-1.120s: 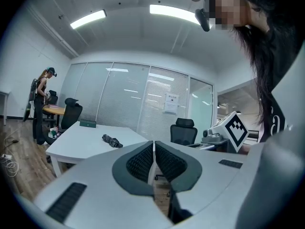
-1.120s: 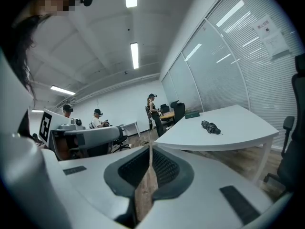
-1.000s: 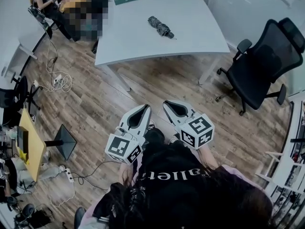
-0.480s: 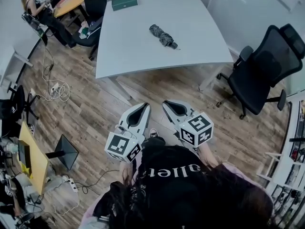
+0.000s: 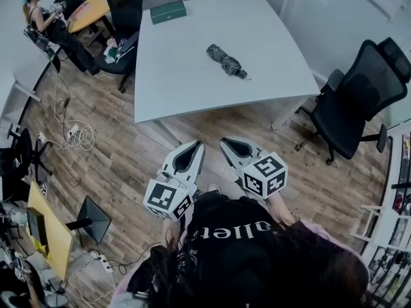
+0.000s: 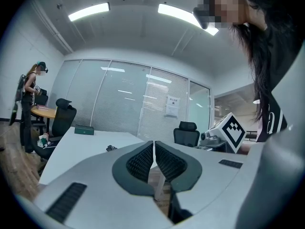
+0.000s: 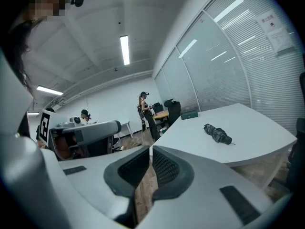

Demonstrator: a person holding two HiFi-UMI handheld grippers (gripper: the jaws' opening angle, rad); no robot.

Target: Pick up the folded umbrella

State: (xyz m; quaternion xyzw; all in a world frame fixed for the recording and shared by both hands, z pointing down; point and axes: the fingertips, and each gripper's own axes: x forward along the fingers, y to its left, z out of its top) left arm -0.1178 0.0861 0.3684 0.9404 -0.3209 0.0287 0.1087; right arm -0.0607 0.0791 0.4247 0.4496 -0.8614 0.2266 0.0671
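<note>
Your left gripper (image 5: 196,146) and right gripper (image 5: 225,141) both have their jaws closed on nothing, and you hold them side by side above the wood floor (image 5: 122,146). The folded umbrella (image 5: 227,61) lies on the white table (image 5: 186,76), well ahead of both grippers and apart from the green box (image 5: 168,11).

Overhead and low views, common table (image 5: 192,56)

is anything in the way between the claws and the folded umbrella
Nothing visible. The folded umbrella lies alone on the white table; the green box sits at its far edge. The left claw and right claw are shut, short of the table's near edge, with only wood floor ahead.
</note>
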